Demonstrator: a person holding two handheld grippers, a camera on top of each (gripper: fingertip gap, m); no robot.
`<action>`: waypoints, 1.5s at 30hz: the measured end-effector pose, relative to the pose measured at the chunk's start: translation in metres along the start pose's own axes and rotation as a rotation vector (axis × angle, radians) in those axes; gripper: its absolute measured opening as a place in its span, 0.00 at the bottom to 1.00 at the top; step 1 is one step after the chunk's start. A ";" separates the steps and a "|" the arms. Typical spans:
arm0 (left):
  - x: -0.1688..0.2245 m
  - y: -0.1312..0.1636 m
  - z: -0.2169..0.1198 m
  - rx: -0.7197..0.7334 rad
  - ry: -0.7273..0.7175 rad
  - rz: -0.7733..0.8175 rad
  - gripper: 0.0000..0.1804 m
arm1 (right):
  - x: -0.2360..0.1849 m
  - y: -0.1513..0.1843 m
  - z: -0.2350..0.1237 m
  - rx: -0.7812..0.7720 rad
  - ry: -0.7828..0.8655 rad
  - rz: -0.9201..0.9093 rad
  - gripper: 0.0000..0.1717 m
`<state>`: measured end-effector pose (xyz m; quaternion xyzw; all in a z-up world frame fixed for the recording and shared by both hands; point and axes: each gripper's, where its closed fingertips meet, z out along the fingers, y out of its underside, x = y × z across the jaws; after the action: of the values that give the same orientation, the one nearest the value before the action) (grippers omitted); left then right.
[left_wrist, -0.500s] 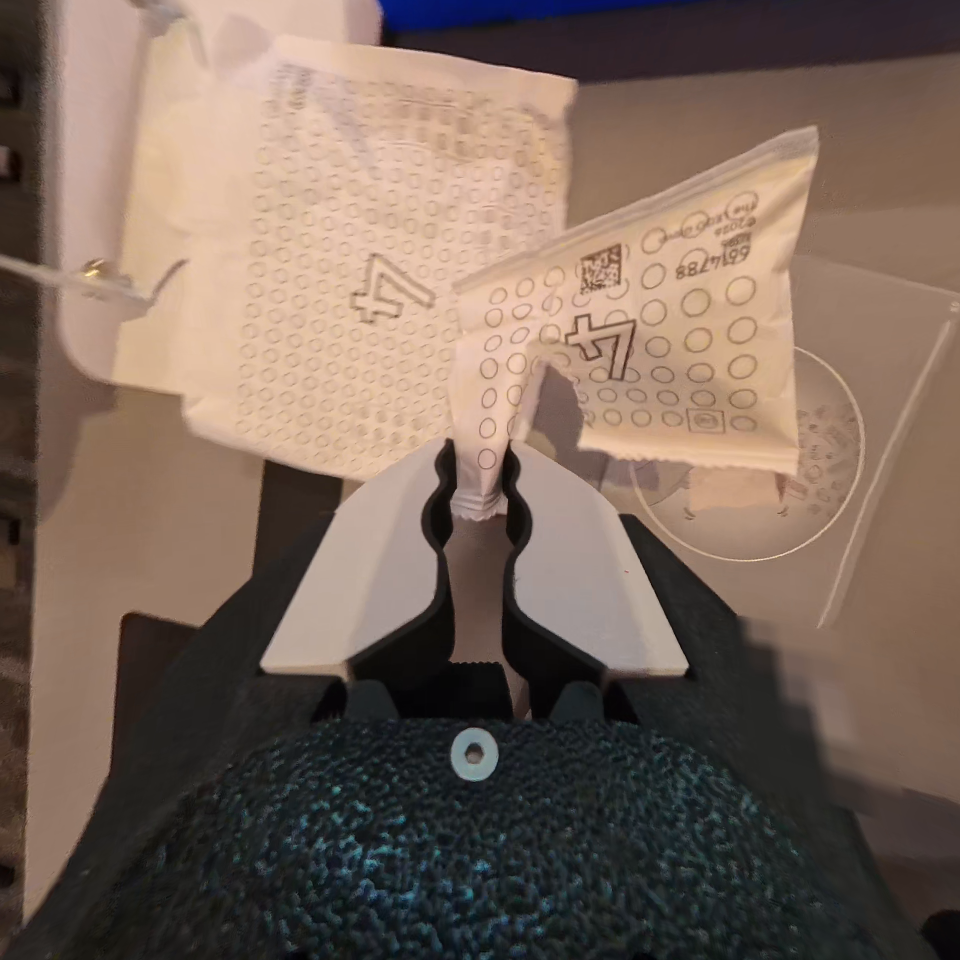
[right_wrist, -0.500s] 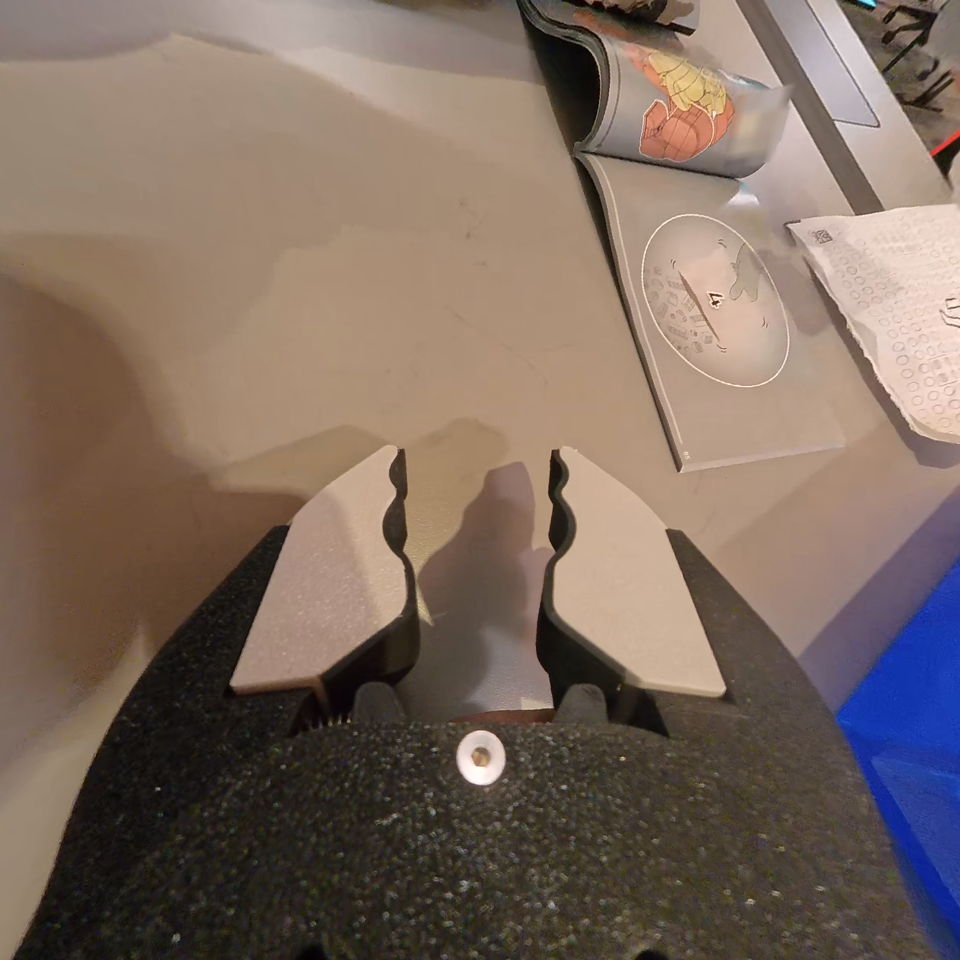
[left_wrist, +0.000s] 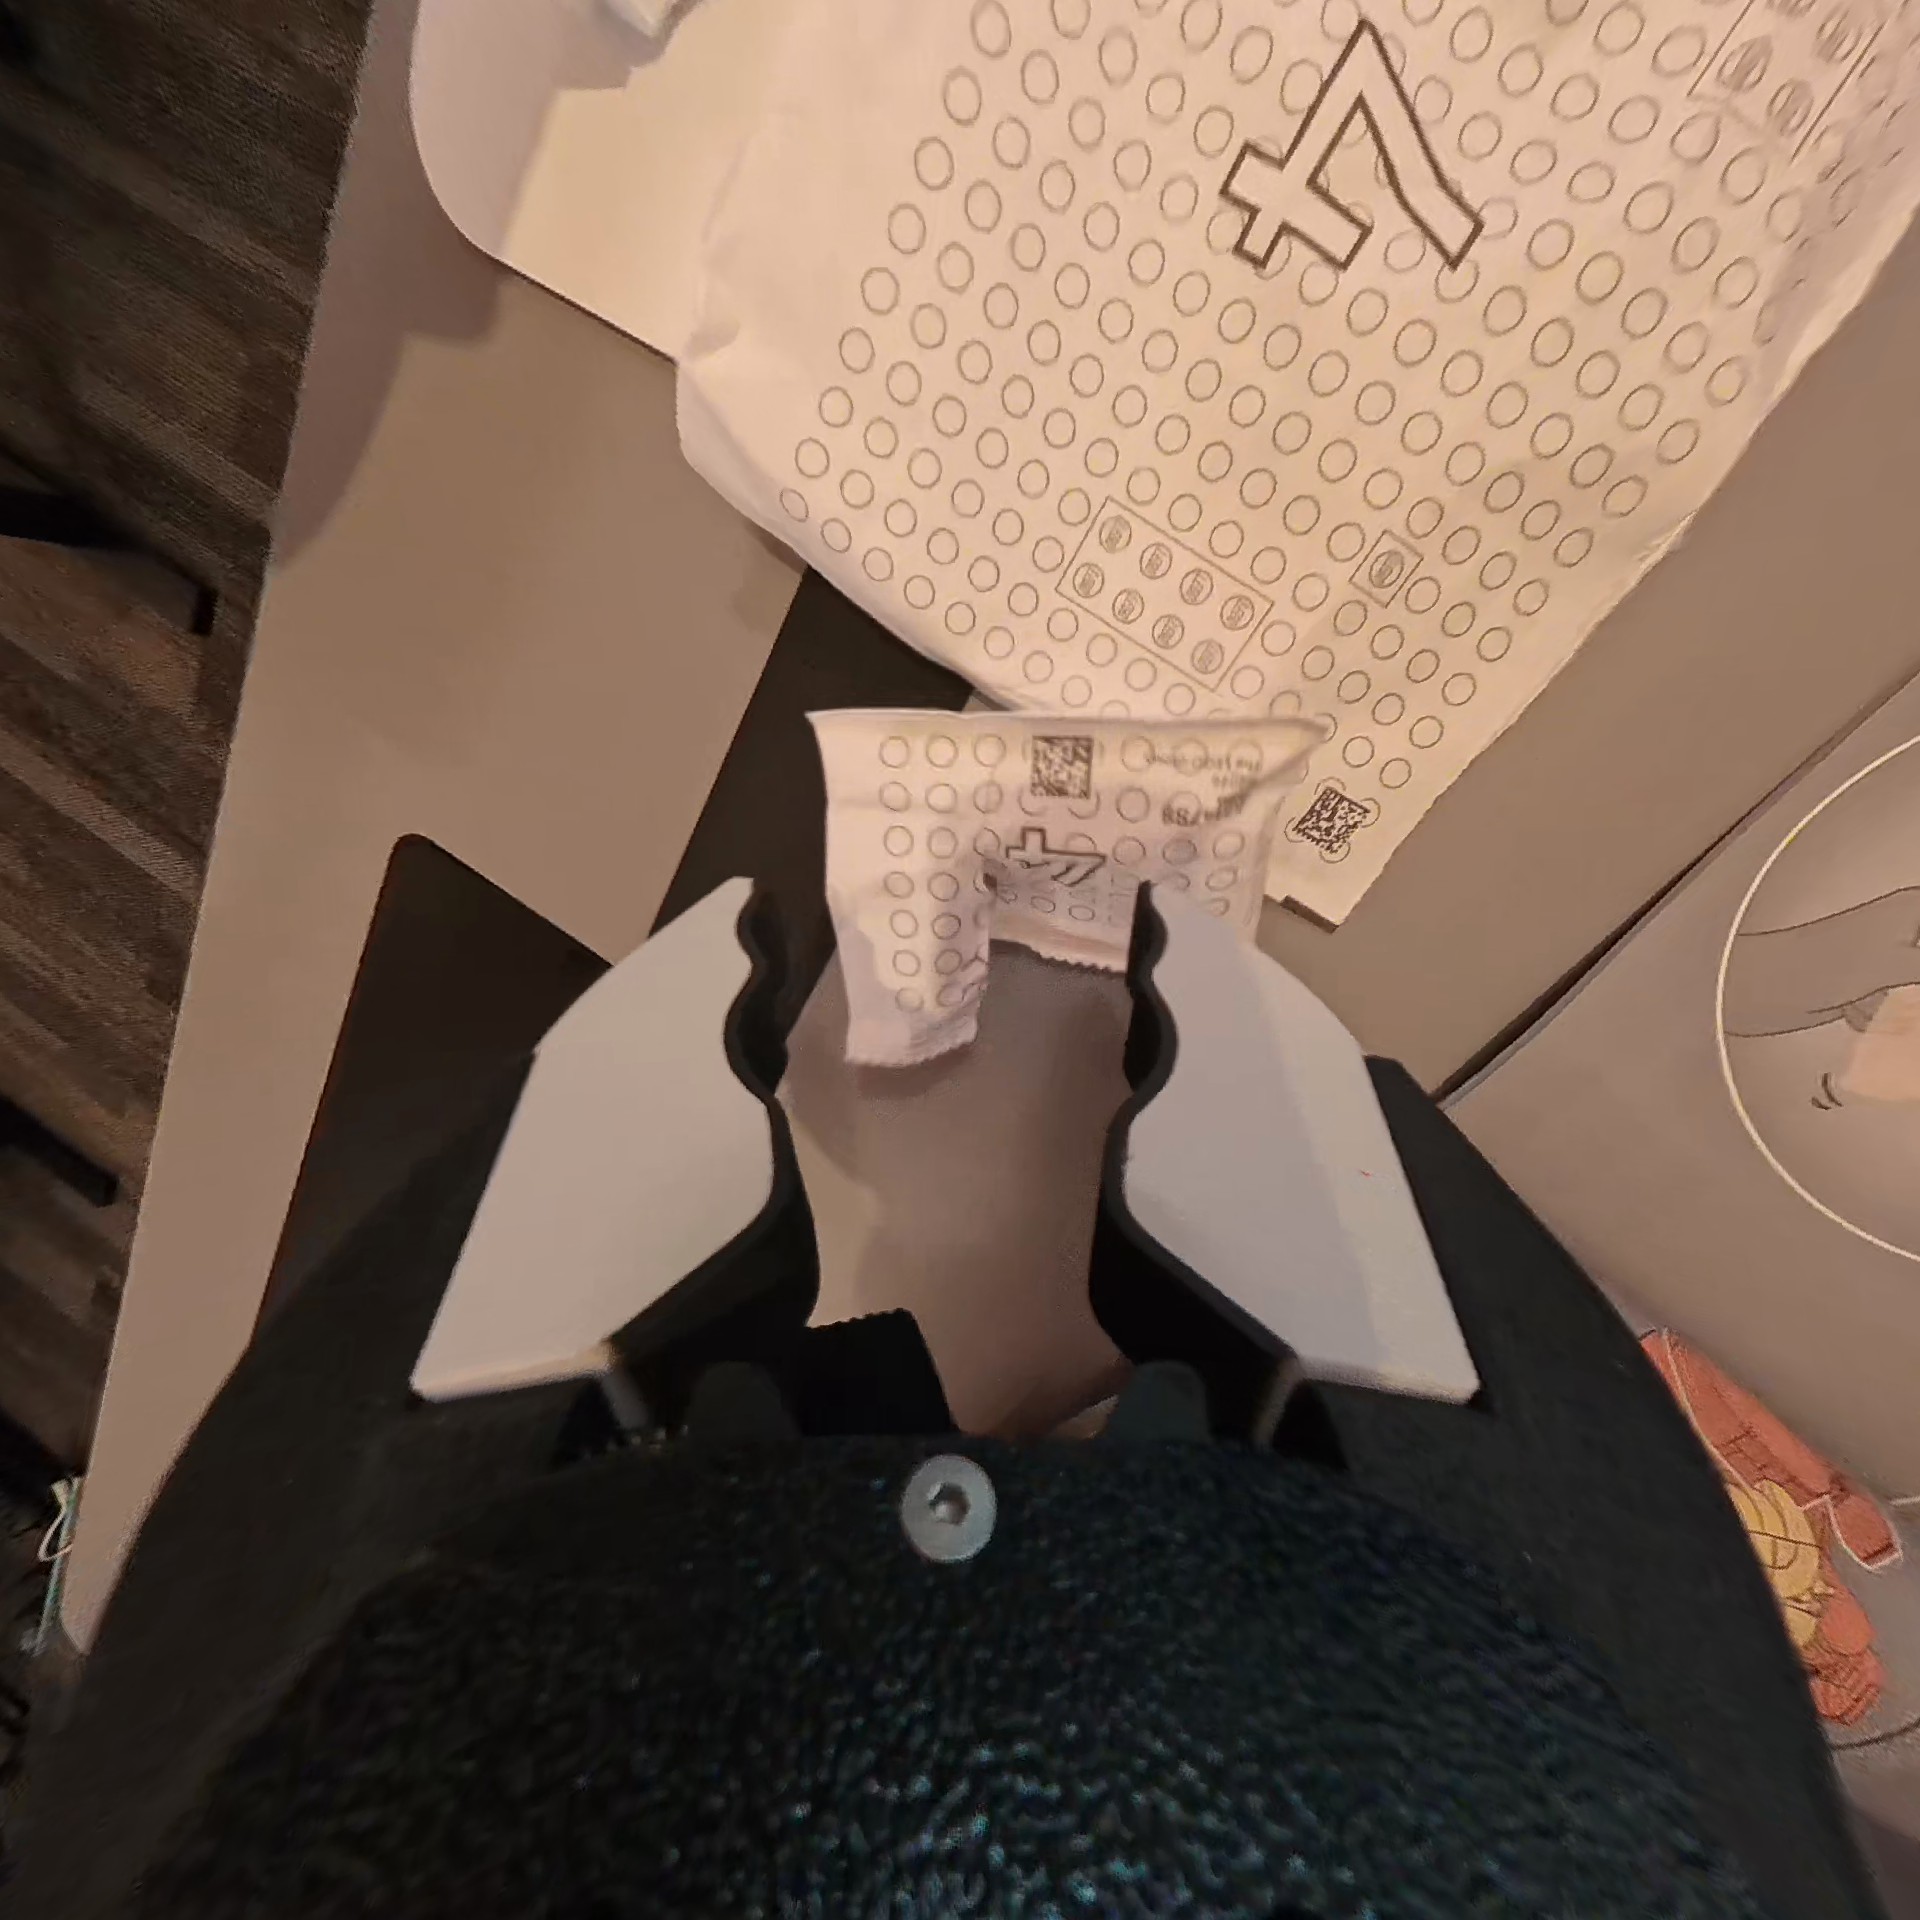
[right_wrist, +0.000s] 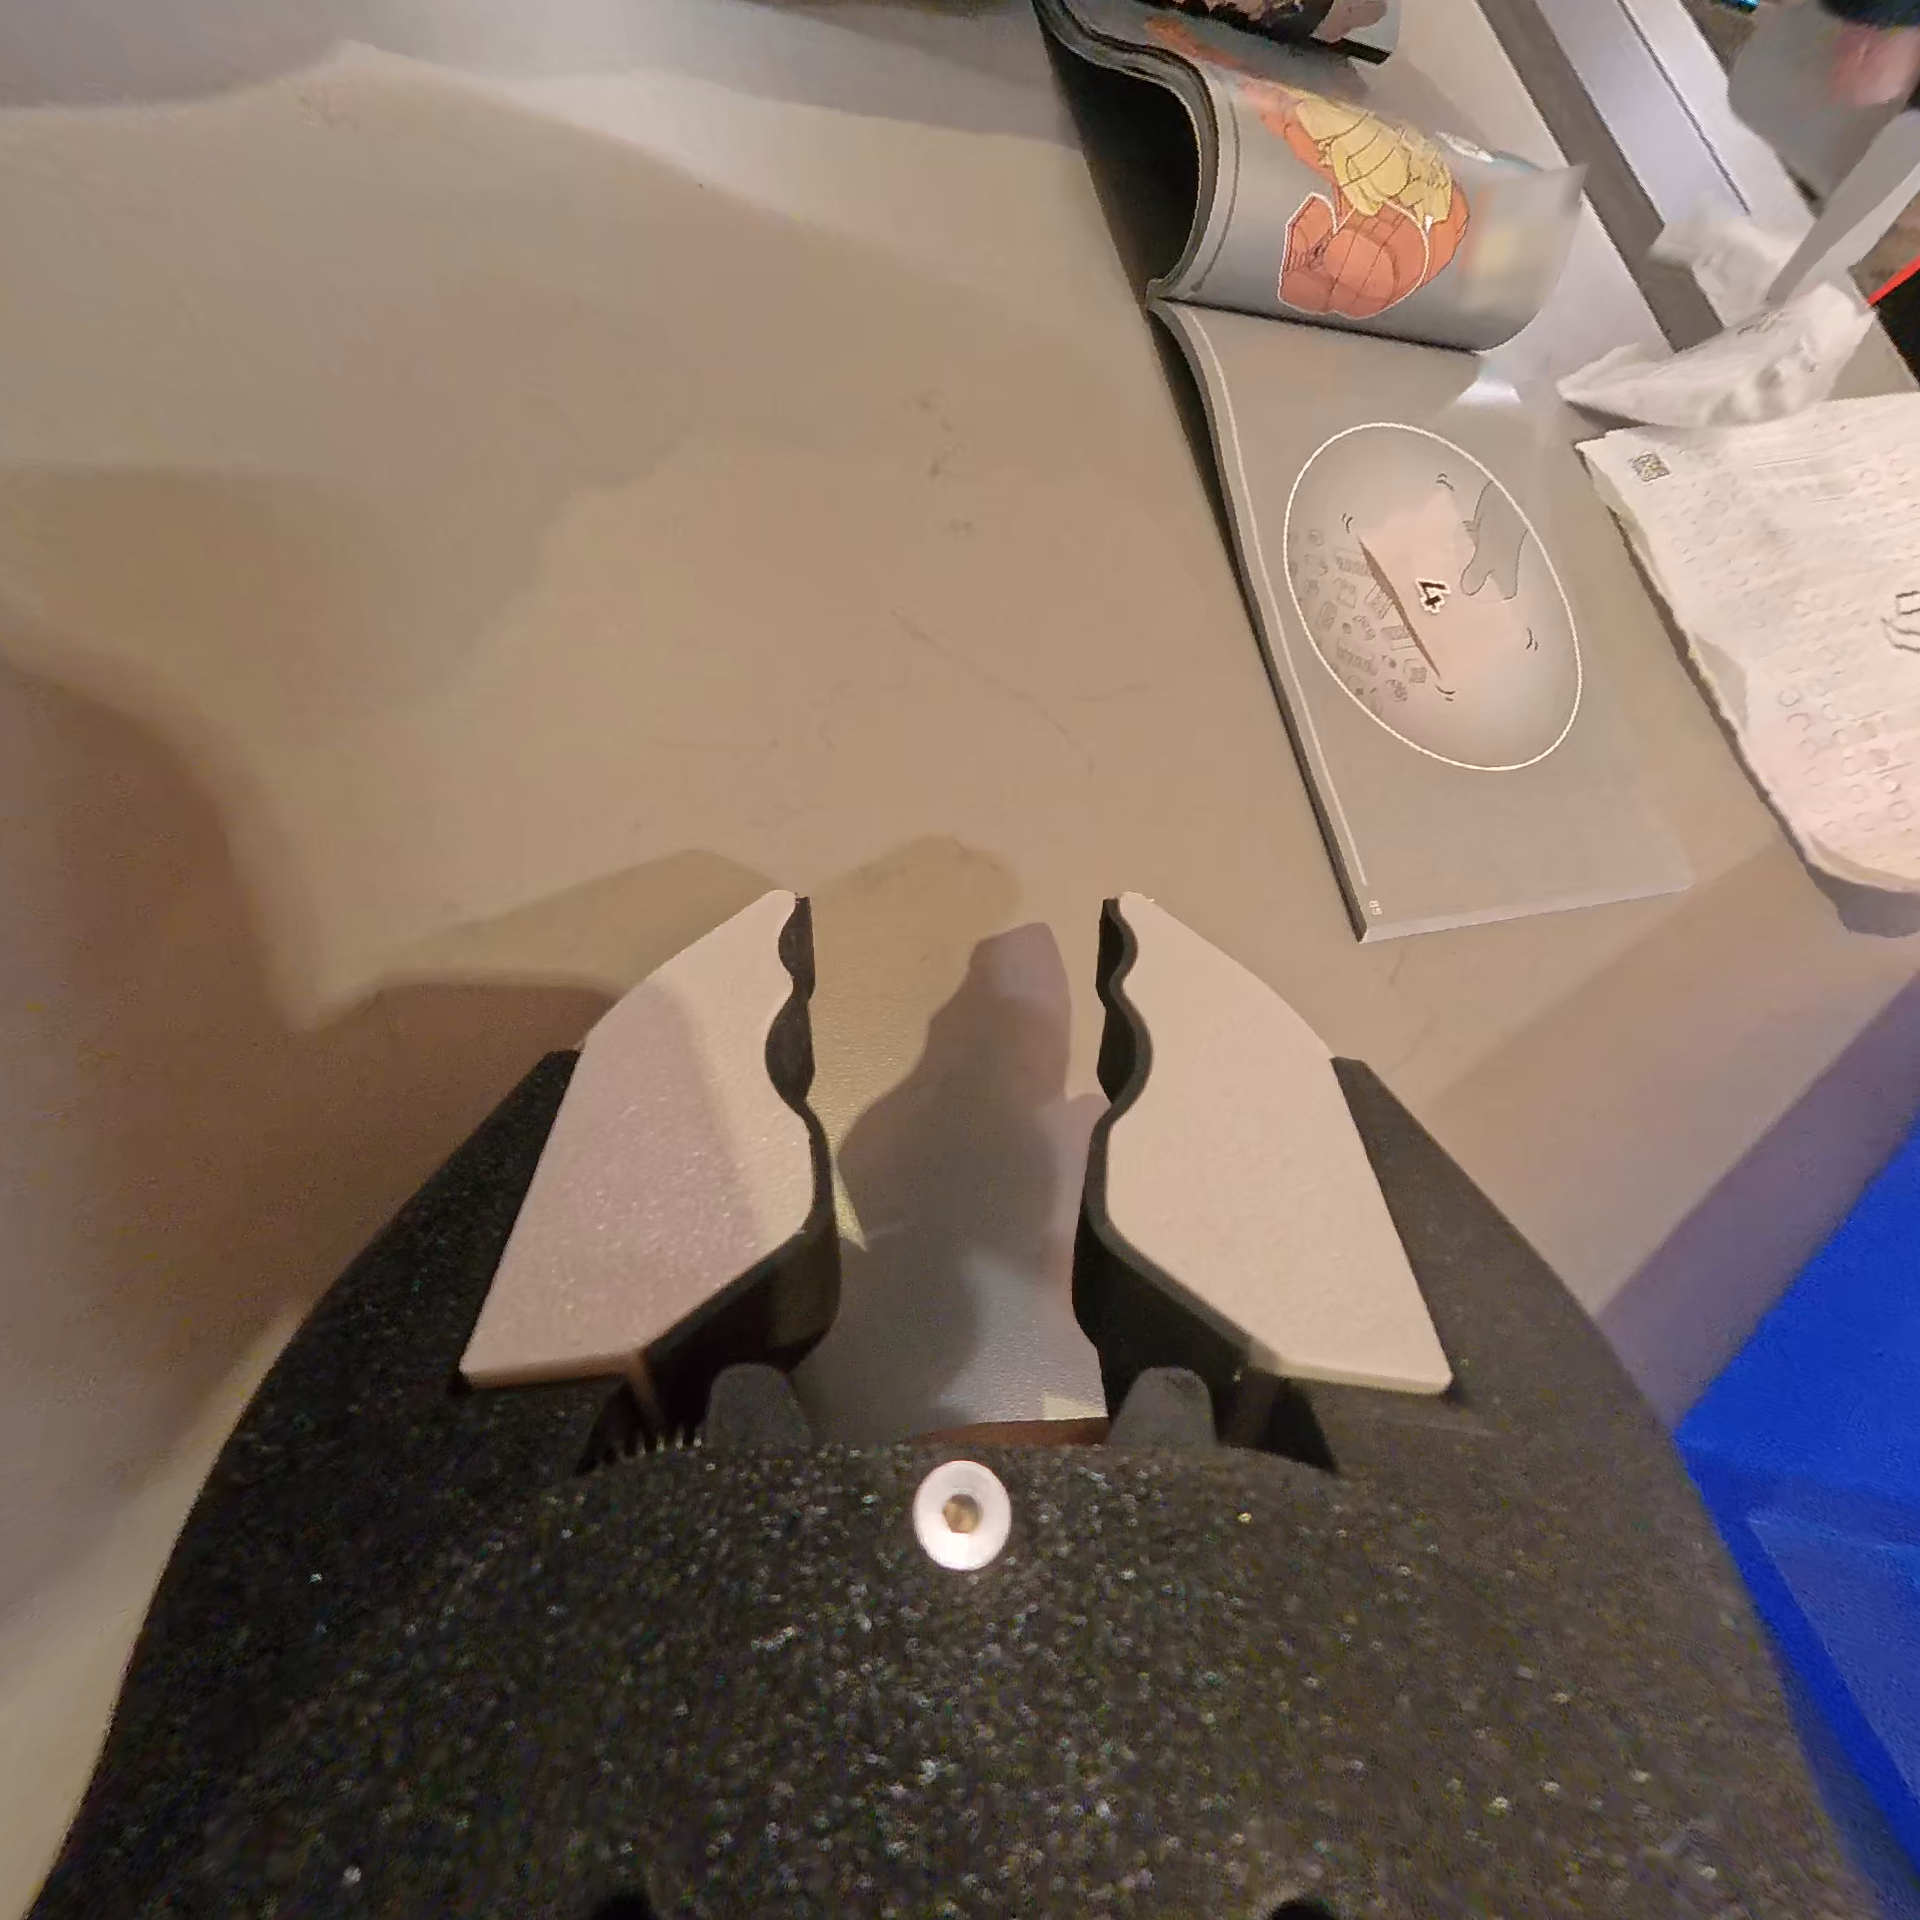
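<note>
In the left wrist view my left gripper (left_wrist: 948, 909) is open. A small torn white paper bag (left_wrist: 1039, 821) printed with circles sits loose between its fingertips; a gap shows between each pad and the paper. Just beyond it a larger white paper bag (left_wrist: 1195, 364) with the same print lies on the table. In the right wrist view my right gripper (right_wrist: 956, 920) is open and empty above the bare beige table (right_wrist: 623, 520). The large bag also shows in that view (right_wrist: 1787, 644) at the far right.
An open grey instruction booklet (right_wrist: 1455, 623) lies right of the right gripper, and shows in the left wrist view (left_wrist: 1818, 987). A crumpled white bag (right_wrist: 1735, 353) lies behind it. A blue surface (right_wrist: 1829, 1351) is at the lower right. The table's edge and carpet (left_wrist: 125, 520) are to the left. My right fingertips sit around 40 cm from my left ones.
My left gripper was shut on a corner of the small paper bag and holding it up. Its jaws have opened, the bag has left the grasp and dropped lower. The right gripper is unchanged.
</note>
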<state>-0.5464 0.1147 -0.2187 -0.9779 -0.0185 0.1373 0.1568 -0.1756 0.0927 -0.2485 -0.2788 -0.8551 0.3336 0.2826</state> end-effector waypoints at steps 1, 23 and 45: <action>-0.001 -0.002 -0.004 0.021 -0.004 -0.010 0.37 | 0.000 0.000 0.000 0.000 -0.001 0.001 0.31; 0.232 -0.017 -0.066 0.617 0.167 0.122 0.38 | -0.013 -0.043 0.006 0.197 0.093 -0.166 0.32; 0.247 -0.006 -0.049 0.558 0.162 0.112 0.32 | -0.079 -0.069 0.023 0.262 -0.150 -0.487 0.30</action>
<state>-0.2957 0.1256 -0.2370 -0.9043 0.0863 0.0668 0.4127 -0.1564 -0.0125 -0.2362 -0.0007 -0.8649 0.3834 0.3241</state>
